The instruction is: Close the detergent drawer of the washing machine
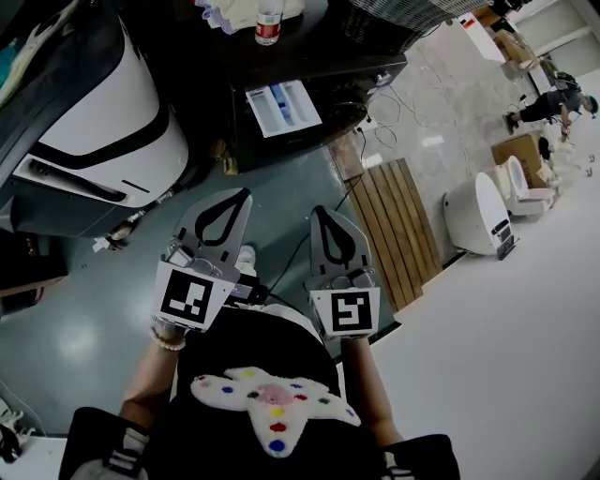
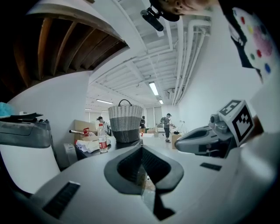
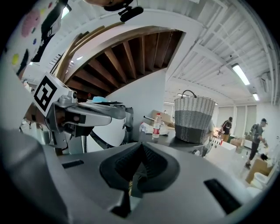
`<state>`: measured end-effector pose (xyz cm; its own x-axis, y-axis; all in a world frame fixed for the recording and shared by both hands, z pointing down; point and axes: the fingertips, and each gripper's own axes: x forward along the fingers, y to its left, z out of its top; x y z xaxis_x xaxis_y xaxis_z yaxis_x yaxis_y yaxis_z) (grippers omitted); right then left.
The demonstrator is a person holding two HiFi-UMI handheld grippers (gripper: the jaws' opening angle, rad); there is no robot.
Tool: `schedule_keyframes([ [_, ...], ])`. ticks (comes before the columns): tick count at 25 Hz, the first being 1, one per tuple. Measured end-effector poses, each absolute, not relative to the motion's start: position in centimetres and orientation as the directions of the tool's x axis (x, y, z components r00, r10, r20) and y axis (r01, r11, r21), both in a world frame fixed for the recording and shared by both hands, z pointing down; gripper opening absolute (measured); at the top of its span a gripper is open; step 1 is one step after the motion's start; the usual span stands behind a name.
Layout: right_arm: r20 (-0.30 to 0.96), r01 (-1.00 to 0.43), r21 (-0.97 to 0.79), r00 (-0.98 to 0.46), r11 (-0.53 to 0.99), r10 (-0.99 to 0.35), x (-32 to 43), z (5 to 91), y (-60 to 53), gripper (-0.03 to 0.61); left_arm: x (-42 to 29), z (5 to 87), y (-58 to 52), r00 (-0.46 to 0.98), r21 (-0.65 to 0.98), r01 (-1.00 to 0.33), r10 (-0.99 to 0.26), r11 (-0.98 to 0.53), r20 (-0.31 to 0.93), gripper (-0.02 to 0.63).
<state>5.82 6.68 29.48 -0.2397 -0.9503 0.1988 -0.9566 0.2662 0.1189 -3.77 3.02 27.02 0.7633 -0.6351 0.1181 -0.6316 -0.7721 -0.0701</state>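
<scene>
- Your left gripper (image 1: 246,195) is clenched: its jaws are pressed together with nothing between them. It hangs over the floor (image 1: 84,319) in front of the washer (image 1: 328,70), well apart from it and pointing toward it.
- Your right gripper (image 1: 317,212) is clenched too, jaws together and empty. It sits just beside the left one, also well short of the washer.
- The drawer (image 1: 282,107) stands pulled out of the washer's front, open on top. Its white tray with blue compartments faces up at you, and neither gripper touches it.
- A bottle (image 1: 269,21) stands upright on the washer's top, behind the drawer.
- In your left gripper view, a woven basket (image 2: 125,124) stands on the washer's top, just right of the bottle.
- A wooden pallet (image 1: 398,230) lies on the floor to the right of the washer.
</scene>
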Motion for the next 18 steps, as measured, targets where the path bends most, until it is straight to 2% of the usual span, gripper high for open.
schedule_keyframes([
  [18, 0.224, -0.968, 0.118, -0.192, 0.222, -0.955, 5.5, 30.1, -3.1, 0.003, -4.7, 27.9, -7.0, 0.782, -0.065, -0.607, -0.61, -0.792, 0.126, 0.011],
])
